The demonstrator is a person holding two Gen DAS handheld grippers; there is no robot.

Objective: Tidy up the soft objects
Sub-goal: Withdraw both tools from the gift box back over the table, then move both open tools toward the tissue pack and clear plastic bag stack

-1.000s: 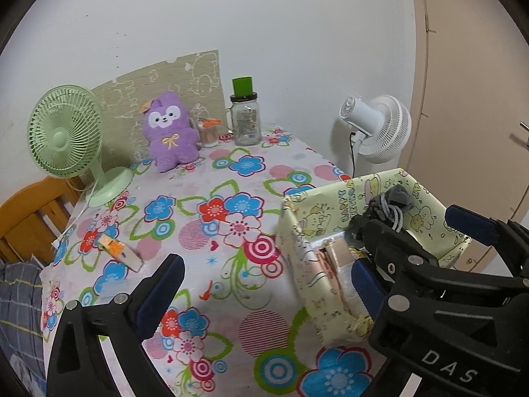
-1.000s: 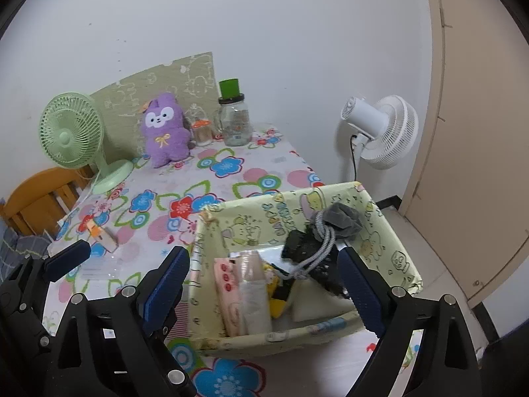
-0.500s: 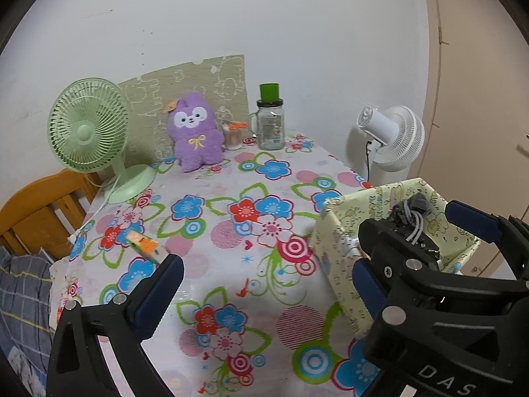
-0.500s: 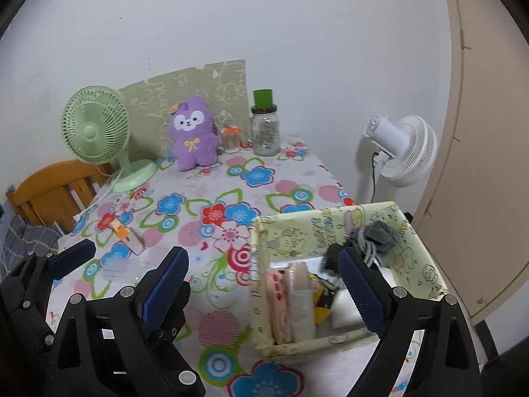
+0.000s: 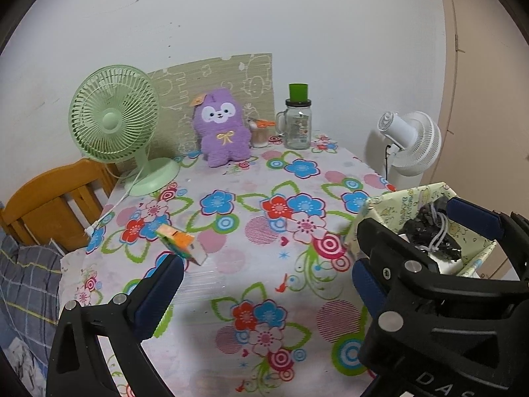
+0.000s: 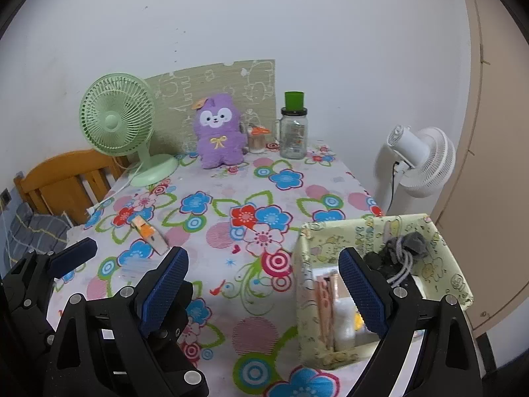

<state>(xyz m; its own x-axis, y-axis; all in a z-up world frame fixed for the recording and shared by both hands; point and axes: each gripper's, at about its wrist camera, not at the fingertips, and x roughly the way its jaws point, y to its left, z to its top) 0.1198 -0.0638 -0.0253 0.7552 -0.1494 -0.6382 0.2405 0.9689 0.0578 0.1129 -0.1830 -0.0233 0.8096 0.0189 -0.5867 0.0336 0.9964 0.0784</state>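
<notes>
A table (image 5: 231,264) covered in a bright flowered cloth is standing against a white wall (image 5: 264,16). At its far edge a green fan (image 5: 114,122) is sitting on the left, a purple plush (image 5: 223,127) is leaning upright against a patterned board (image 5: 211,72), and a glass jar (image 5: 298,122) with a green cap is standing just right of it, with a small cup (image 5: 259,132) between them. A small orange-and-green box (image 5: 180,243) is lying on the cloth nearer the camera. A white fan (image 5: 410,142) is standing beyond the table's right edge, beside a beige door (image 6: 496,132). A wooden chair (image 5: 53,198) is sitting at the left.

A pale yellow fabric bin (image 6: 380,231) is resting on the near right corner, holding a dark bundle with a grey cord (image 6: 400,254) and some upright packets.

The left gripper (image 5: 264,284) is hovering over the cloth, fingers spread wide and holding nothing. The right gripper (image 6: 261,284) is hanging just beside it, fingers likewise wide apart and empty, its right finger (image 6: 362,292) showing in front of the bin.
</notes>
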